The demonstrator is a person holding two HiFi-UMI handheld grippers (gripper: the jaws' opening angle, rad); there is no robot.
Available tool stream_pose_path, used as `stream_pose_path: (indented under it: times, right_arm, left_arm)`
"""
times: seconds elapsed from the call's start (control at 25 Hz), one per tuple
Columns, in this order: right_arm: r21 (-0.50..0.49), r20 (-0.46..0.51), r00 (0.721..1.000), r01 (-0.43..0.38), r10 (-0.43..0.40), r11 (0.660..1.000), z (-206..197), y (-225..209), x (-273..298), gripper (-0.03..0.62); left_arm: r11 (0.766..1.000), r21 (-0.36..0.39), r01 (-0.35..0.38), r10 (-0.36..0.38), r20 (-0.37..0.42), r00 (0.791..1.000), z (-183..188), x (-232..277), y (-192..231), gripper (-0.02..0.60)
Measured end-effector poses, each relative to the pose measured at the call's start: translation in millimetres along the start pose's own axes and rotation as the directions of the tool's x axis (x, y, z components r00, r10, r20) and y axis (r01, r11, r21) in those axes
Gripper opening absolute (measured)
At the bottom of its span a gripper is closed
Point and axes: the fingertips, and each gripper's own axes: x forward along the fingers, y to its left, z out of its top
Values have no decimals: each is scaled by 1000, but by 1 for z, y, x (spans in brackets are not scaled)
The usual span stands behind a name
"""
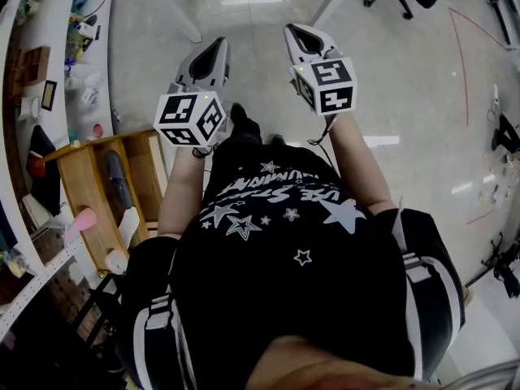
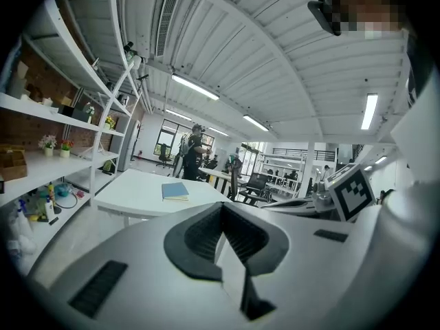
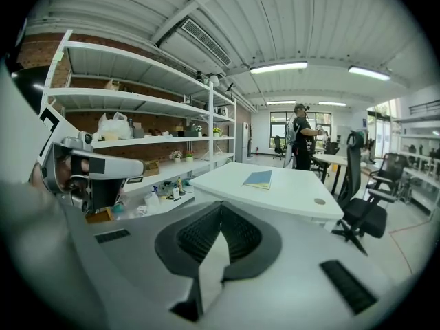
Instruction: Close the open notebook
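Left fingers: the pads of my left gripper [image 2: 221,206] are pressed together, with nothing between them.
Right fingers: the pads of my right gripper [image 3: 221,209] also meet, and they hold nothing.
Notebook: the notebook [image 3: 258,179] lies flat on the table, blue cover up and pages shut. It is ahead of my right fingers and slightly to their right. From my left fingers it is ahead and a little to the left. It is well apart from both.
Table: the white table [image 3: 295,199] stands ahead of both pairs of fingers, and neither pair touches it.
Disc: a small grey disc [image 3: 320,201] sits on the table, to the right of the notebook and near the table's edge.
Shelves: white shelves [image 3: 148,141] carrying small items run along the wall to the left of my fingers.
Chair: an office chair [image 3: 359,184] stands to the right of my right fingers, beside the table.
Person: a person [image 3: 300,139] stands beyond the table, far ahead of my fingers.
Under my fingers: glossy floor [image 1: 406,96], with nothing resting against the pads.
Side by side: my left cube [image 1: 189,120] and my right cube [image 1: 325,84] are level with each other and do not touch.
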Motion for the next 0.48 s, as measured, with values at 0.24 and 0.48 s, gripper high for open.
stream_pose_path:
  times: [0.24, 0.48]
  right_arm:
    - [-12, 12, 1000, -26, 26, 1000, -12, 6, -35, 9]
    - [-10, 32, 999, -14, 14, 1000, -18, -1, -65, 9]
  left_arm:
    - [1000, 2, -10, 10, 20, 1000, -6, -21, -30, 11]
    - [1000, 16, 1, -2, 39, 999, -10, -30, -61, 11]
